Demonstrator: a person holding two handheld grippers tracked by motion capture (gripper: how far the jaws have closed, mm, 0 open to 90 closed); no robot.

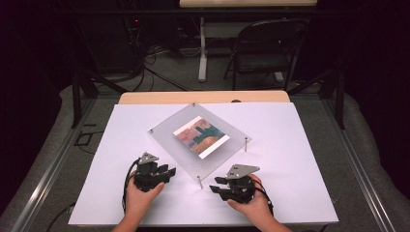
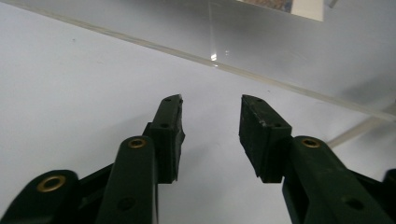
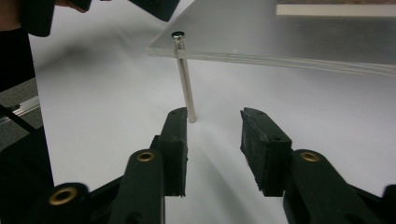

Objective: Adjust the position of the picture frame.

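Taking the clear acrylic plate (image 1: 193, 140) as the landmark: it sits turned like a diamond on the white table (image 1: 290, 159), raised on metal standoff posts at its corners, with one printed picture (image 1: 201, 136) sandwiched near its middle.

The left gripper (image 1: 167, 172) lies just off the plate's lower-left edge, its jaws pointing right and slightly up toward that edge. In the left gripper view the jaws stand parted with nothing between them, and the plate's edge (image 2: 261, 77) runs across ahead of them, near but not touching. The grip is released.

The nearest post (image 1: 200, 181), at the plate's bottom corner, stands between the two grippers. In the right gripper view this post (image 3: 185, 79) rises upright just beyond the left fingertip, its head capping the plate corner.

The right gripper (image 1: 216, 185) lies just right of that corner, jaws pointing left at the post. They too are parted and empty.

The post's long axis is vertical, so a grasp would likely close across it from the side; the right gripper looks the nearer one.

Count: one plate, one picture, four posts visible, two grippers, two hands.
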